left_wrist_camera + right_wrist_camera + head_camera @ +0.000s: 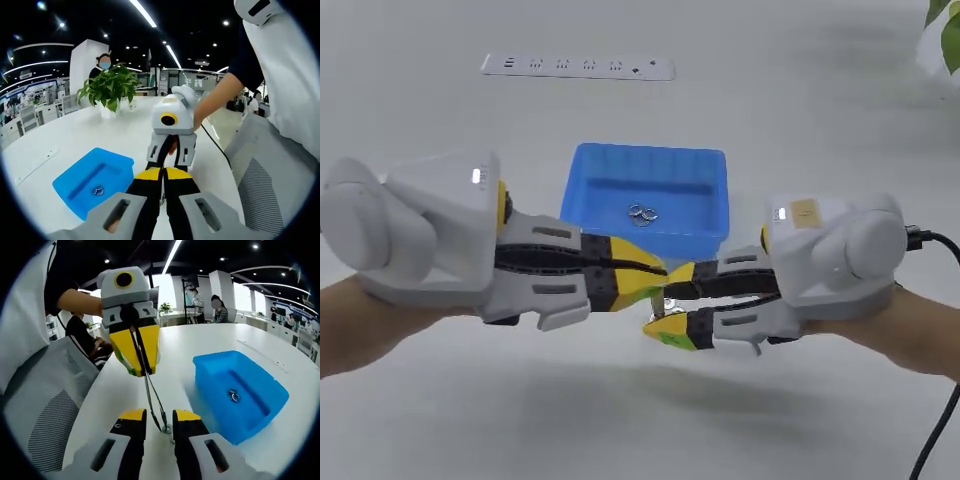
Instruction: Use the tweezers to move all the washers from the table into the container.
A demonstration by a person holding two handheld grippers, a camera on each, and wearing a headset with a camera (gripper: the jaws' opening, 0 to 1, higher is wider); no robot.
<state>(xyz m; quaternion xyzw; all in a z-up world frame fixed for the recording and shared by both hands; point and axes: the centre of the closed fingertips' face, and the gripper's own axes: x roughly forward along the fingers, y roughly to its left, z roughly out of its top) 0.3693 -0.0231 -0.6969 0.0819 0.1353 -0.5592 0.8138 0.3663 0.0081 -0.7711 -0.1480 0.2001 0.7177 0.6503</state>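
Currently | left claw (141, 369) clamped on tweezers (151, 397), tips at a washer (167, 429) on the bench (200, 345) | right claw (159, 414) slightly parted, holding nothing, flanking that washer | two more washers (233, 395) in blue container (210, 395)

Gripper views seemingly opposed; container (600, 205) shared.
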